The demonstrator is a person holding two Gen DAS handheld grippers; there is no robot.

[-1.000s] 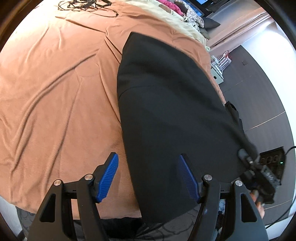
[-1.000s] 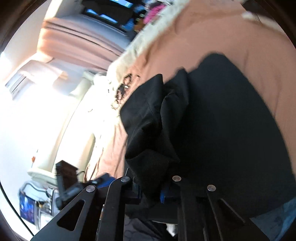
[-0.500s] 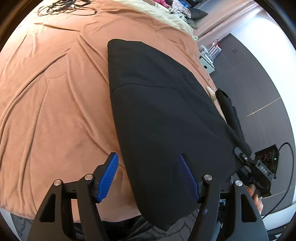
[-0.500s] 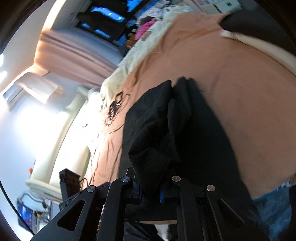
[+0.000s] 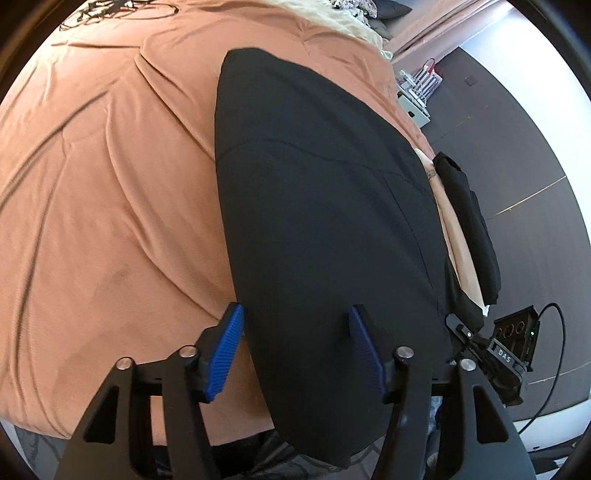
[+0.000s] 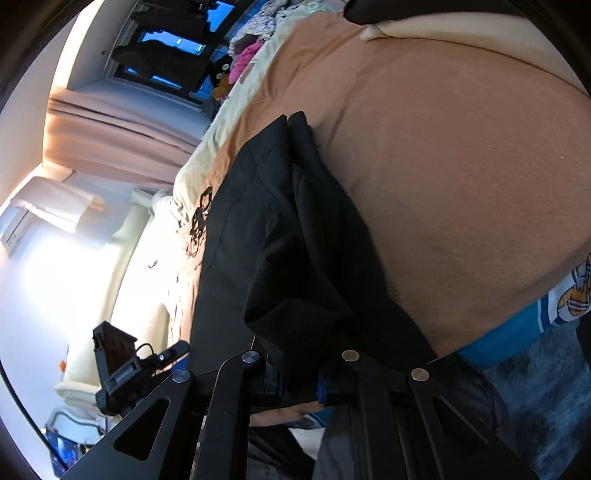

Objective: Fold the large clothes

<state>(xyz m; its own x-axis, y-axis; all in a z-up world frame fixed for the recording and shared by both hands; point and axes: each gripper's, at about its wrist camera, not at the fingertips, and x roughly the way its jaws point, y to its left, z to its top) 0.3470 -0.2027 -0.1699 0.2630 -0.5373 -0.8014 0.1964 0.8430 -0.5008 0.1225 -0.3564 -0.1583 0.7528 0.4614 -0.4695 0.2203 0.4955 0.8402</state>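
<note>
The bed [image 5: 92,192] has an orange cover. A black garment [image 5: 317,206] lies flat on it, reaching the near edge. The left gripper [image 5: 295,350] is closing, nothing pinched. The right gripper [image 6: 299,384] is clamped on the garment's bunched edge.

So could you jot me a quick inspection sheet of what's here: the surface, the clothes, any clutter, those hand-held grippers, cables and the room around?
Surface: bed with rumpled orange-brown cover.
Job's things: black garment spread flat, near end hanging over the bed's edge.
Clutter: tangle of black cords at the far end; pile of colourful clothes beyond the cream blanket.
Grippers: left hand-held gripper closing around the garment's near edge, pads not pressing; right hand-held gripper shut on bunched black fabric.
Cables: black cable looping over the floor.
Surroundings: dark floor, pink curtains, bright window.
</note>
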